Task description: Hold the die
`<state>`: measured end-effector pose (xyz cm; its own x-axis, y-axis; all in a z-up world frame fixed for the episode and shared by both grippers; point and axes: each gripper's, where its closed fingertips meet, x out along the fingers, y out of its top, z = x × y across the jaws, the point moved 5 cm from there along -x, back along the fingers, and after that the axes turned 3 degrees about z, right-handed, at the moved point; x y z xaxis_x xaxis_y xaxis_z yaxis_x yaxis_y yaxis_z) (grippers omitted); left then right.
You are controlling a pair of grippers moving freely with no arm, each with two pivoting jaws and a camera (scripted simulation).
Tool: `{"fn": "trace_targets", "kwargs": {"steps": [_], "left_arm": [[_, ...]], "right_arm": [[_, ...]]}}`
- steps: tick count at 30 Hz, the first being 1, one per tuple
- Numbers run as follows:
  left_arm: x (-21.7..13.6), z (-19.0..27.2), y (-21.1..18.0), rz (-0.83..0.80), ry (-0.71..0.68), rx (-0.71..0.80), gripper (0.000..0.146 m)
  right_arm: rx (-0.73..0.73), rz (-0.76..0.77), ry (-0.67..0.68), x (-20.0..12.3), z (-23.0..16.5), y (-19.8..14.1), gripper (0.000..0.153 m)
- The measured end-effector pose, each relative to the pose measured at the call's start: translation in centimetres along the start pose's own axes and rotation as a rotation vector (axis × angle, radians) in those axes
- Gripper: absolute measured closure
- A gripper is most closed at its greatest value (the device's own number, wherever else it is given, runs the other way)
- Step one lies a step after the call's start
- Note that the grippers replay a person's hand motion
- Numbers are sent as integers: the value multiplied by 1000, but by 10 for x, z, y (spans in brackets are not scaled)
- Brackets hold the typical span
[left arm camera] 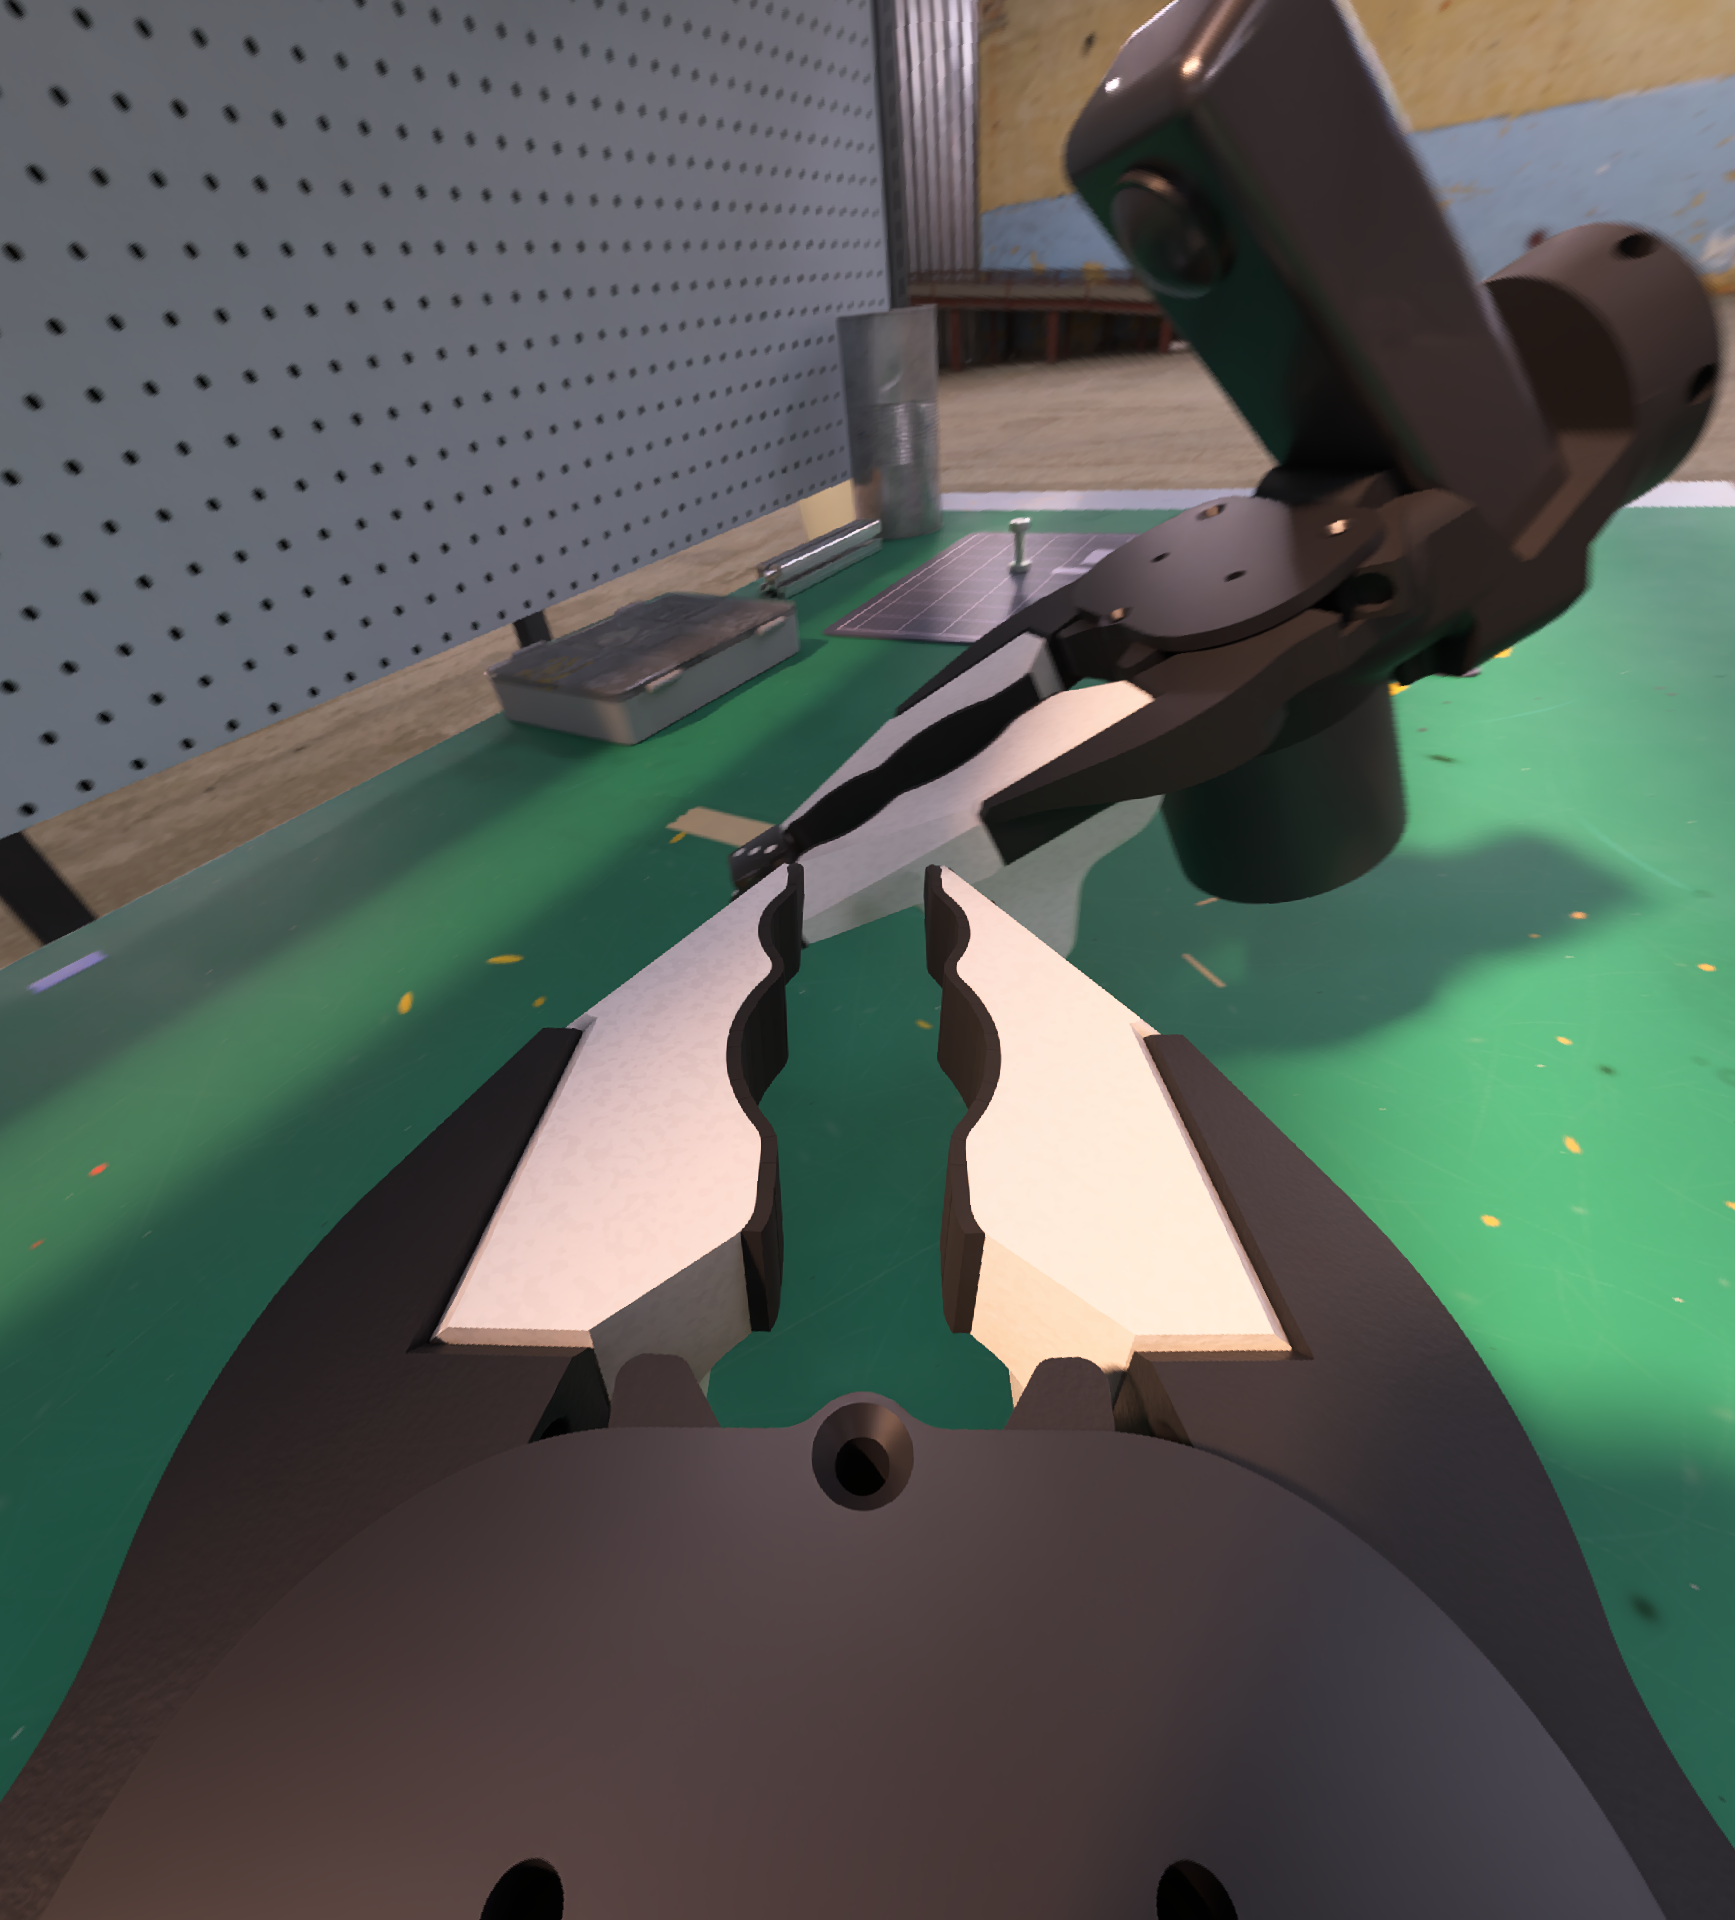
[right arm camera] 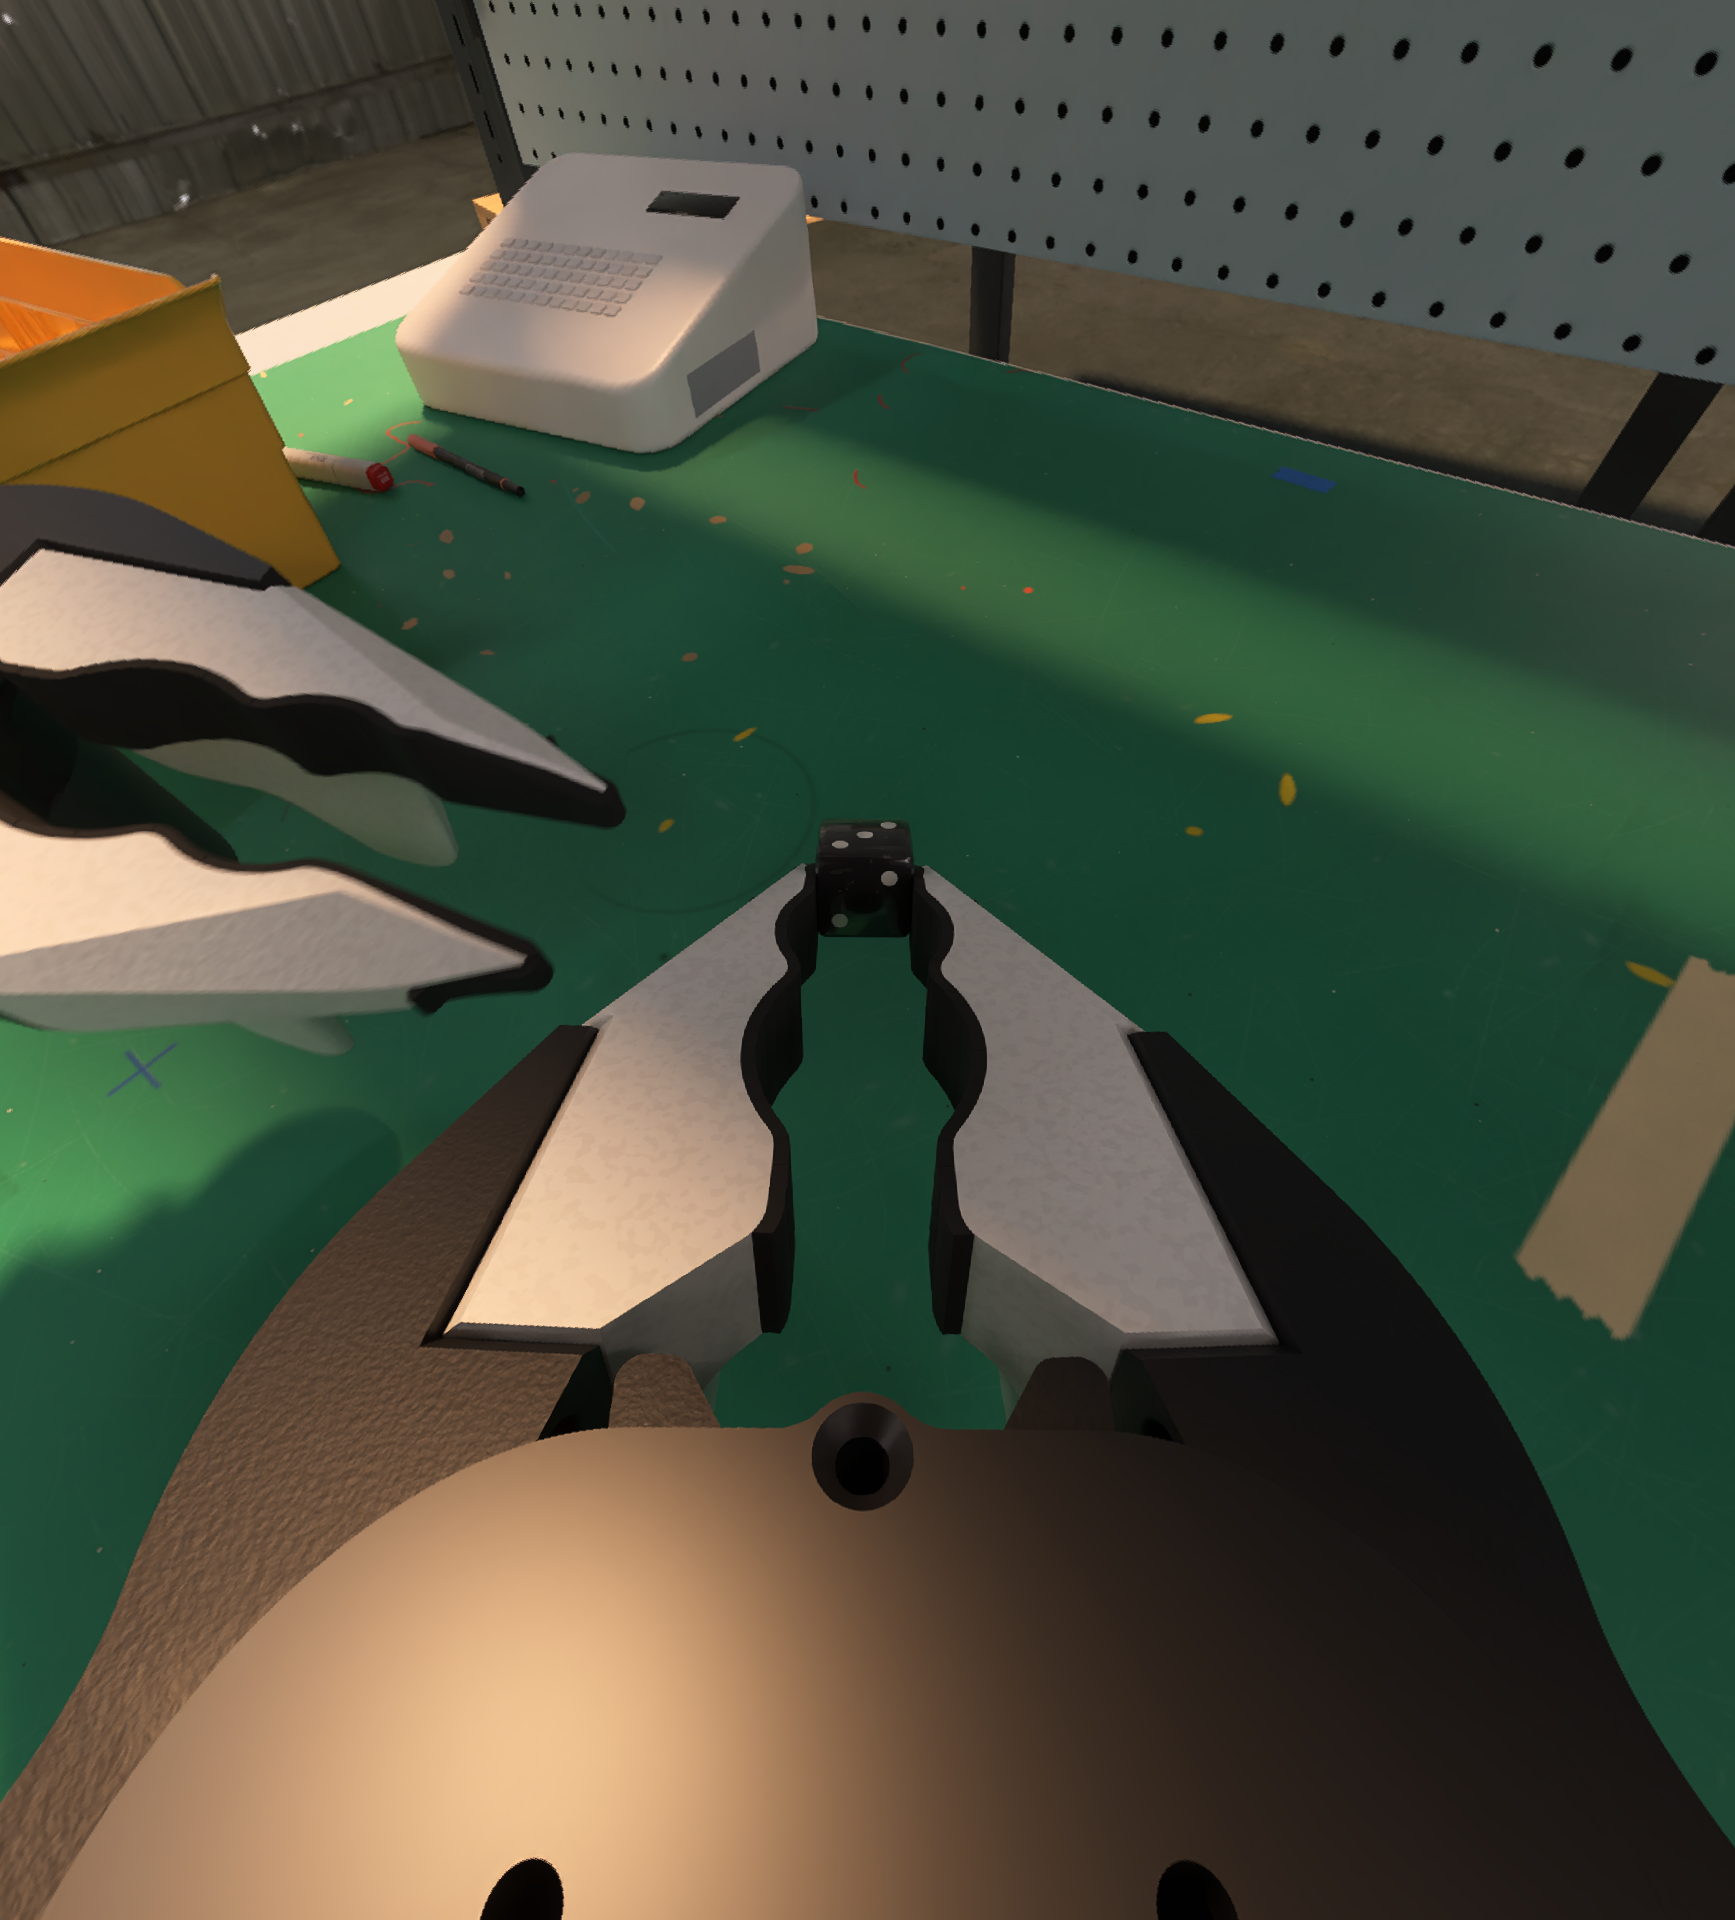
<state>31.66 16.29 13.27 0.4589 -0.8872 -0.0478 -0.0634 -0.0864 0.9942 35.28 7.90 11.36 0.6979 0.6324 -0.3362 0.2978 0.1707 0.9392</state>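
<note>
Grasp made: your right gripper [right arm camera: 863,883] pinches the black die [right arm camera: 864,878] at its fingertips, low over the green mat [right arm camera: 1258,1039]; left gripper [left arm camera: 863,883] hangs beside, part-open and empty; next, probably just keep the squeeze steady

Your green bench mat [right arm camera: 1258,935], flecked with orange, carries a white keypad machine [right arm camera: 614,301], yellow box [right arm camera: 115,416], two pens [right arm camera: 468,465], tape strip [right arm camera: 1652,1143], metal case [left arm camera: 645,665] and gridded pad [left arm camera: 967,592].
</note>
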Motion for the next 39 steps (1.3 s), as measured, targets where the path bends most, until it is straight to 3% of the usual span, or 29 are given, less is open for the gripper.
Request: {"fn": "trace_targets", "kwargs": {"steps": [4,7,12,18,24,28,34,39], "left_arm": [[2,-18,-14,-68,66,-85,118],[6,-13,-19,-98,25,-85,115],[2,-1,2,15,-16,-58,121],[4,-18,-20,-90,48,-153,117],[8,-6,-16,-81,32,-98,109],[4,-7,-8,-33,18,-104,118],[4,-13,-25,-107,34,-150,117],[6,-4,-12,-67,29,-75,112]], "right_arm": [[-1,-1,0,0,0,0,136],[-4,-3,0,0,0,0,136],[0,-1,0,0,0,0,136],[-4,-5,2,0,0,0,136],[10,-3,9,-1,0,0,136],[-3,-5,4,0,-2,0,136],[-5,-7,6,1,-1,0,136],[7,-5,11,0,-1,0,136]]}}
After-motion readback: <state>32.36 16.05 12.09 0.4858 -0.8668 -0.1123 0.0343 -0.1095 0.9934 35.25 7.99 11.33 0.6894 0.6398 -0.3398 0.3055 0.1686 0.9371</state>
